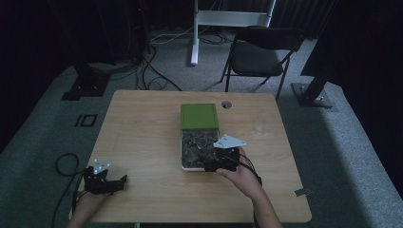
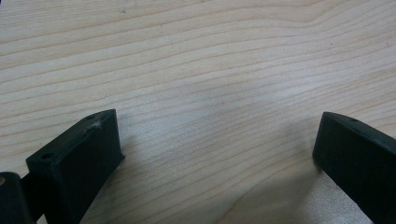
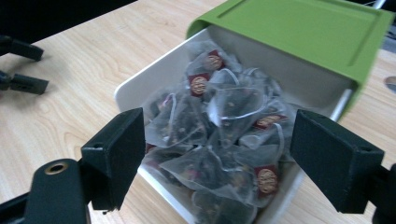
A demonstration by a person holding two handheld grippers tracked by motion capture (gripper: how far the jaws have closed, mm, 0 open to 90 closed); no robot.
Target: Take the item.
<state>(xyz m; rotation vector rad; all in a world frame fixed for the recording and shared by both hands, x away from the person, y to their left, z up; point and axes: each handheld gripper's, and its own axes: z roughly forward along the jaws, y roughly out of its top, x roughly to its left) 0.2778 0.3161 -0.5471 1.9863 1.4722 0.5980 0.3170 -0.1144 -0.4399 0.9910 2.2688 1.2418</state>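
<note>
Over the white box (image 3: 140,79) of tea bags (image 3: 219,135), the right gripper (image 3: 217,154) hovers, jaws spread wide.

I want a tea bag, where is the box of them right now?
In the high view the white box sits mid-table, just in front of its green lid, with the right gripper at its near right corner.
</note>
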